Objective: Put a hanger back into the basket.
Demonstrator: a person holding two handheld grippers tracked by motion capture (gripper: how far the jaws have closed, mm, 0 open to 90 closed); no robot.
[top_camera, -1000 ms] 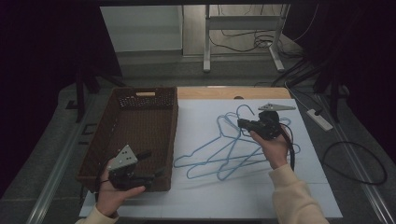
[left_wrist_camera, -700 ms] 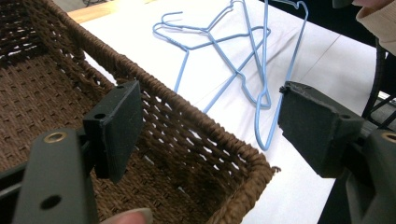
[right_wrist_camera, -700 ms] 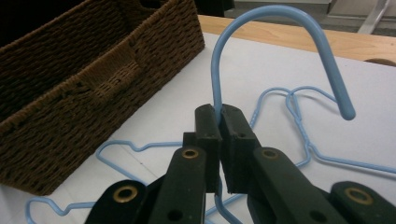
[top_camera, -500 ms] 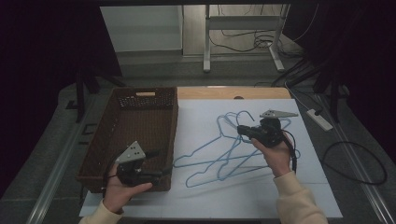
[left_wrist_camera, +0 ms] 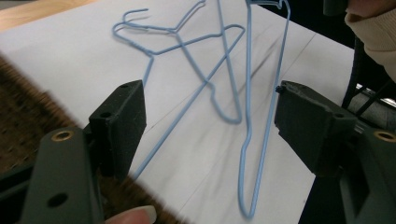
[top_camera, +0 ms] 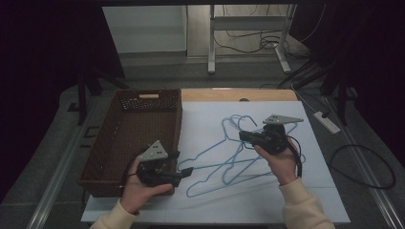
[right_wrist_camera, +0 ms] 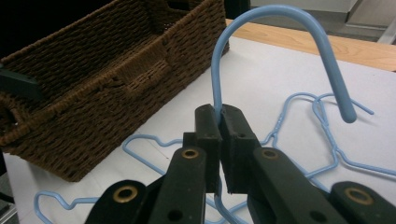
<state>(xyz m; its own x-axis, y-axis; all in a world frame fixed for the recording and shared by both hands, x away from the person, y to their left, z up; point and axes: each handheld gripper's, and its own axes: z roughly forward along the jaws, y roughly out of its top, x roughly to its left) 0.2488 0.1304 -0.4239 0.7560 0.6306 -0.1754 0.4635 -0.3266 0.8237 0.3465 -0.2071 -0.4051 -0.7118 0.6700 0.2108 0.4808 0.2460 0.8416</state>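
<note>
table (top_camera: 305,200): white sheet covers the work area; everything sits on it, wood edge shows at the far side.
wicker basket (top_camera: 125,138): brown, open-topped, at the left of the sheet, long side just beside the hangers. Likely the drop target, hence parked within easy reach.
blue wire hangers (top_camera: 229,157): several, tangled in a loose pile mid-sheet, right of the basket. Hooks point to the far side, shoulders overlap, so one has to be pulled free of the rest.
held hanger (right_wrist_camera: 280,51): lifted by its neck, hook up and arching over the jaw tips in the right gripper view. Grabbing below the hook keeps it from swinging and lets the body trail out of the pile.
right gripper (top_camera: 244,136): jaws clenched on that hanger's neck, wire pinched between the pads.
left gripper (top_camera: 187,171): jaws spread wide, nothing between the pads, aimed from the basket's near corner at the pile's lower wires. My read: lining up to steady or take the hanger's bottom bar.
</note>
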